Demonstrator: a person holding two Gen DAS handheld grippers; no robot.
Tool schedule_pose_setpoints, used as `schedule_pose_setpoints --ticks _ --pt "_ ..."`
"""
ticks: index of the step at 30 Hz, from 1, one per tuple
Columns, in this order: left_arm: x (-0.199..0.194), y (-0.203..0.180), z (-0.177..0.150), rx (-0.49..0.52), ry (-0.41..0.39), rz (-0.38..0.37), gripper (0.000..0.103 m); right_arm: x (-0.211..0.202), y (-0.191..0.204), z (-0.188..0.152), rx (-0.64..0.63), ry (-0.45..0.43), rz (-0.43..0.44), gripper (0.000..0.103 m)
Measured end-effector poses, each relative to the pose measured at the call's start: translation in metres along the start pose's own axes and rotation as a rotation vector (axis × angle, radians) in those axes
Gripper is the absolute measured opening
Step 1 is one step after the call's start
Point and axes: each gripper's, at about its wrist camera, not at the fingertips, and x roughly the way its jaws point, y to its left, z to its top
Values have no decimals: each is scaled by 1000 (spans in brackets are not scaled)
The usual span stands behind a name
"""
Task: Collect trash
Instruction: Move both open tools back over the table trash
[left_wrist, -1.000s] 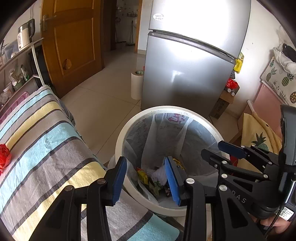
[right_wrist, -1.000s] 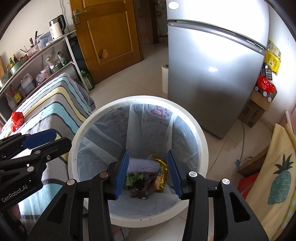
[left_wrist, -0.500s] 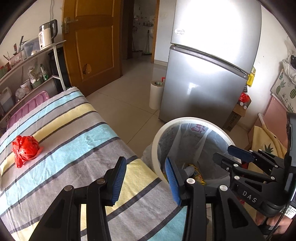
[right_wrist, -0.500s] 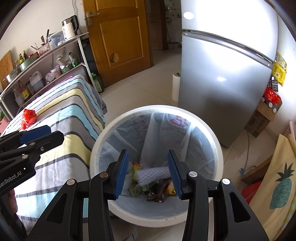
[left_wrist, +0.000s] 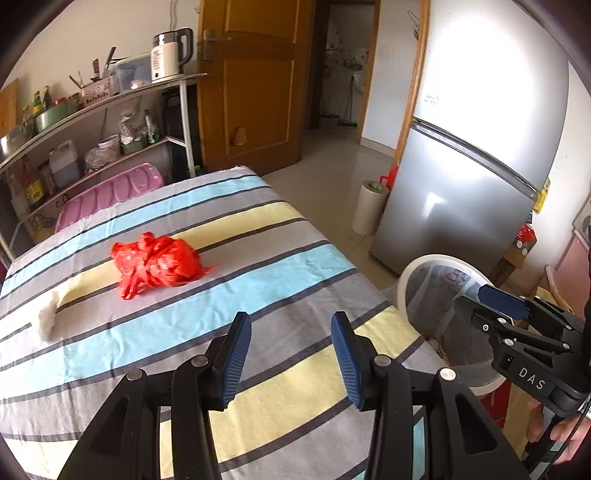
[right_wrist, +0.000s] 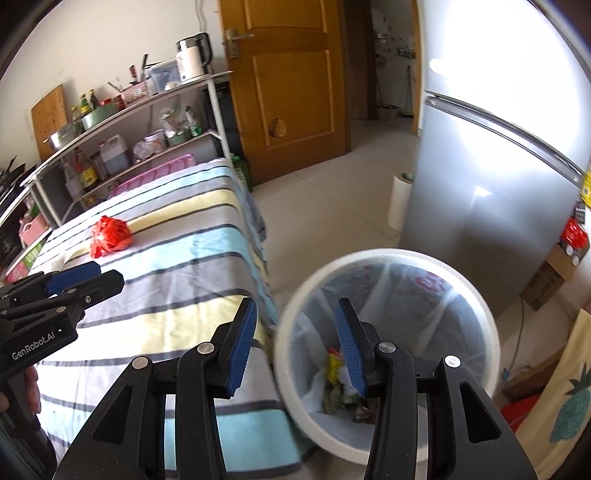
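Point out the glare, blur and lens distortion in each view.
Left wrist view: daylight blows out the fridge door; fisheye bends the shelf; dark vignette in the corners. Right wrist view: same fridge glare; the bin rim and nearby cloth smear with motion blur.

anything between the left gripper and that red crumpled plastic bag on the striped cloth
Nothing visible. The left gripper is open and empty, and only bare striped cloth lies between it and the red crumpled plastic bag. A small white wad sits off to the side.
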Motion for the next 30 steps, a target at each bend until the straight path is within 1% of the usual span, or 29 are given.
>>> schedule_pose_setpoints --ticks 3,6,12,16,24,27,30 --pt "-9 27 -5 -40 -7 36 48 6 25 7 -45 0 35 47" --pt "-18 55 -8 -85 -11 70 48 13 49 12 -82 5 73 50" --pt "-31 111 -18 -165 -14 135 49 26 94 21 -148 17 136 51" --pt "-35 145 -23 -225 -12 165 49 43 124 28 -187 35 176 51" --pt "-40 200 -30 -295 -5 222 49 74 178 42 -289 63 217 52" --pt "-39 216 -31 -311 0 241 49 81 194 47 -323 55 227 57" --pt "-37 232 -31 -335 2 254 49 91 209 56 -349 39 239 59"
